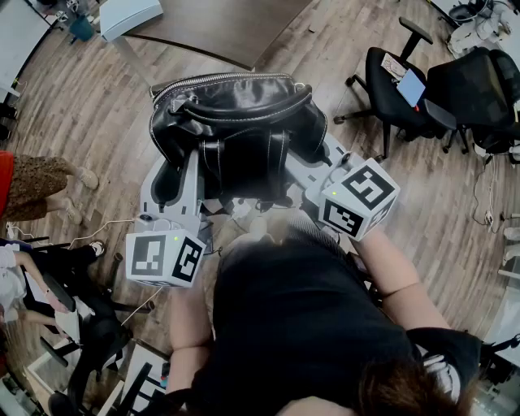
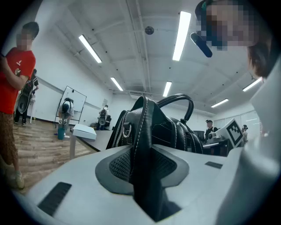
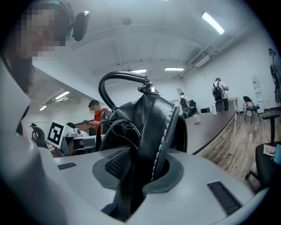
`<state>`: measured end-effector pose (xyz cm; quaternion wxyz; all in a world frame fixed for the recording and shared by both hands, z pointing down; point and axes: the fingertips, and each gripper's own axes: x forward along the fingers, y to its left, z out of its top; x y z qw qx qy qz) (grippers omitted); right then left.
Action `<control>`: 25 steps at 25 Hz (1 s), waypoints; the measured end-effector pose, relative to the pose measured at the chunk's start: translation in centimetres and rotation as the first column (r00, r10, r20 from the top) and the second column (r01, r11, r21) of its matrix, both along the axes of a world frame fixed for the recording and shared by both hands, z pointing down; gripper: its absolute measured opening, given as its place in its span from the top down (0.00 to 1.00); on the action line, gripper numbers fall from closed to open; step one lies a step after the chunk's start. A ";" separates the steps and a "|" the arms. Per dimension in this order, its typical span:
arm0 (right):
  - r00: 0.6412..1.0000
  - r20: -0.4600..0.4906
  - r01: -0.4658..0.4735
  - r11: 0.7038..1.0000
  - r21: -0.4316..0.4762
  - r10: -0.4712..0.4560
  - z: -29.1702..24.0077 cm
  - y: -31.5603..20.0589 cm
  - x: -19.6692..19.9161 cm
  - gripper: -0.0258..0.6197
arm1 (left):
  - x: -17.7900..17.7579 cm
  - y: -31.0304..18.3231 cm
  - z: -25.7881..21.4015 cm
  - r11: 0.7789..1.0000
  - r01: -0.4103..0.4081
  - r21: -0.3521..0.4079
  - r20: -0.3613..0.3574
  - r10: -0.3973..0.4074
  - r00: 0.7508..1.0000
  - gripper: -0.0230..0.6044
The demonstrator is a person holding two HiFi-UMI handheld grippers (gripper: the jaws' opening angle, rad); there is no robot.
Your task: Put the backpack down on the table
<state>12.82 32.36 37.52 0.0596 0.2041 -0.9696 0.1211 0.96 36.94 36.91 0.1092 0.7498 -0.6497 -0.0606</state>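
A black leather backpack (image 1: 236, 114) with a silver zip and a looped top handle hangs in the air over the wooden floor, held between my two grippers. My left gripper (image 1: 180, 171) is shut on a stitched black fold at the backpack's left side (image 2: 145, 145), and the leather fills the gap between its pads. My right gripper (image 1: 323, 161) is shut on a stitched fold at the backpack's right side (image 3: 151, 145). The dark brown table (image 1: 219, 28) lies beyond the backpack, at the top of the head view. The backpack's underside is hidden.
A white box (image 1: 130, 15) rests on the table's left end. Black office chairs (image 1: 402, 89) stand to the right. A person in red (image 1: 32, 187) stands at the left, and other people stand further back in the room. Cables run across the floor.
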 end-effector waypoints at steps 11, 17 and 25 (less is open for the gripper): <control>1.000 -0.008 -0.003 0.999 -0.048 0.003 0.4 -1.3 -0.3 0.78 | -0.4 -1.1 0.3 1.000 0.002 -0.015 -0.003 -0.002 1.000 0.76; 1.000 -0.010 -0.005 0.999 -0.051 0.004 0.0 -1.3 -0.8 0.78 | -0.9 -1.1 -0.4 1.000 -0.005 -0.006 0.015 0.005 1.000 0.76; 1.000 -0.011 0.001 0.999 -0.047 -0.001 -0.3 -3.5 -1.5 0.77 | -1.5 -3.1 -0.6 1.000 -0.007 -0.001 0.019 0.007 1.000 0.76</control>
